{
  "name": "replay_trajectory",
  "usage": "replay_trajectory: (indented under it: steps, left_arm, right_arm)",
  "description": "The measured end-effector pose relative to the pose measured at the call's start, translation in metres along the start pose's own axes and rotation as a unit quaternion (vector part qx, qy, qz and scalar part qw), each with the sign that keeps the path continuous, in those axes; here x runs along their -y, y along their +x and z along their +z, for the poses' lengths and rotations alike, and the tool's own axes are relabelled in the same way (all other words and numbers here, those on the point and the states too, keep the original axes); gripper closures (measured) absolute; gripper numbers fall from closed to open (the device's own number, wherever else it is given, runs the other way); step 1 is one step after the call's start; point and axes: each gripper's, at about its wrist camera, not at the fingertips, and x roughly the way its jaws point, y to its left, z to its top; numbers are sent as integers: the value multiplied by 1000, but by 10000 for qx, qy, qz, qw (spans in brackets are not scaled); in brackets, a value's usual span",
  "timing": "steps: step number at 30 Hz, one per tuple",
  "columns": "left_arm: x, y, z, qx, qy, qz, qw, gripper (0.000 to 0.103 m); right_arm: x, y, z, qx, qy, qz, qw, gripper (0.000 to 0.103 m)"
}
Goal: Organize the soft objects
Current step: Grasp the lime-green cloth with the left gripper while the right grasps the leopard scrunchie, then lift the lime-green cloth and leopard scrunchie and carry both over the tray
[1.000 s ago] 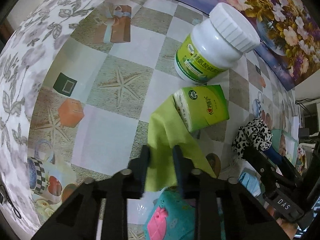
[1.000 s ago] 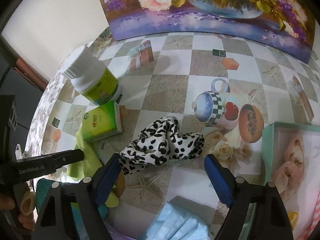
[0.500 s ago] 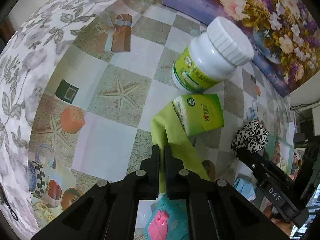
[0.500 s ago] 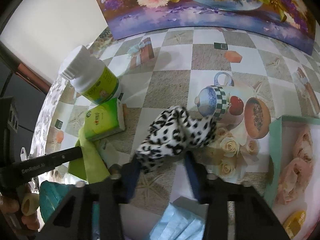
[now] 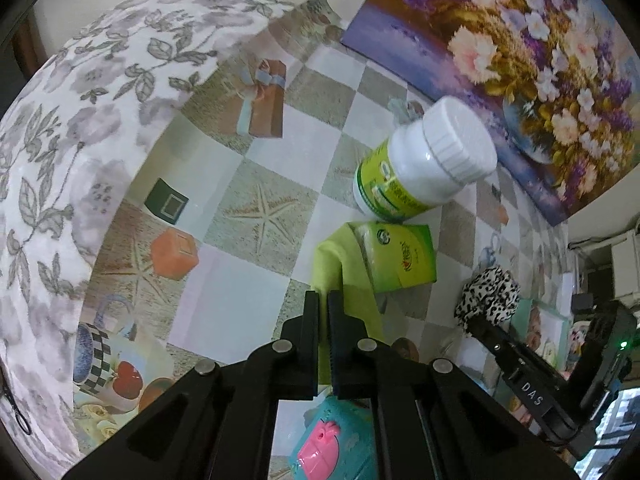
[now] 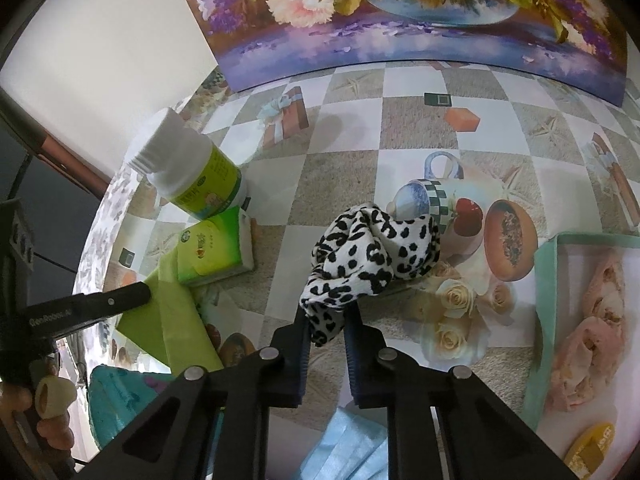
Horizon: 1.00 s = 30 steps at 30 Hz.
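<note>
The left claw (image 5: 323,300) is clamped on the green cloth (image 5: 352,280), at 6 o'clock. The right claw (image 6: 326,322), jaws just closing, is pinched on the leopard-print scrunchie (image 6: 372,256) mid-bench (image 6: 340,168). A tissue pack (image 5: 400,258) and bottle (image 5: 424,164) are noted beyond, toward 1 o'clock.

On the checked patterned tablecloth (image 6: 344,168), the white plastic bottle with a green label (image 6: 196,176) stands at the far left, and the green tissue pack (image 6: 218,250) lies just in front of it. The lime-green cloth (image 6: 176,320) spreads nearer still, partly under the pack. The black-spotted white fabric scrunchie (image 6: 368,256) lies to the right of the pack, well apart. A pale blue face mask (image 6: 348,448) lies nearest the camera.
</note>
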Motion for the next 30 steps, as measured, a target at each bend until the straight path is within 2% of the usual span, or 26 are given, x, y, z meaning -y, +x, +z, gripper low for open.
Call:
replay_trajectory:
  steps: [14,22,30]
  left_arm:
    - [6,-16,4,220,-144,-730,9970,100]
    - [14,-21,2,286,-228,-1378,9898,100]
    - [28,-42,1,521,-140,-1701,9839,100]
  right_arm:
    - [0,-21,1,192,84,218,9995,89]
    - [2,-39,3,378,204,404,9983,89]
    - [1,-71,2,701,242,532,9958,89]
